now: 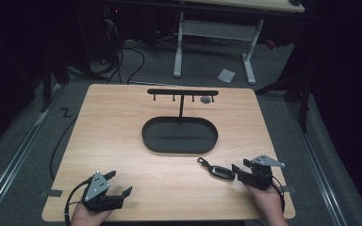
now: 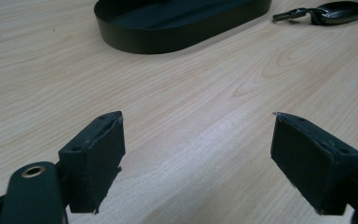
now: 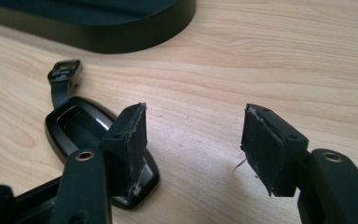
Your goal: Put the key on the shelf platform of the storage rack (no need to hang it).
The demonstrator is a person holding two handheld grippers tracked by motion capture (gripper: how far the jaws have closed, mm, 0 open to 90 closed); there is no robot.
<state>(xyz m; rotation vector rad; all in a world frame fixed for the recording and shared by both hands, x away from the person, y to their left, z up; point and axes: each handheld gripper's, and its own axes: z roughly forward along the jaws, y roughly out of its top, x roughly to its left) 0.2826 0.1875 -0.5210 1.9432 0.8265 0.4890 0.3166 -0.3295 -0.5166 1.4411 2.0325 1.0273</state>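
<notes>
Right gripper (image 3: pixel 193 140) jaws spread | key fob (image 3: pixel 81 128) beside left jaw | left gripper (image 2: pixel 196 163) jaws spread, far

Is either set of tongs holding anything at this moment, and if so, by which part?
Nothing is held. The left tongs and the right tongs are both open over bare table. The key fob lies flat beside the right tongs' jaw, not between the jaws.
</notes>
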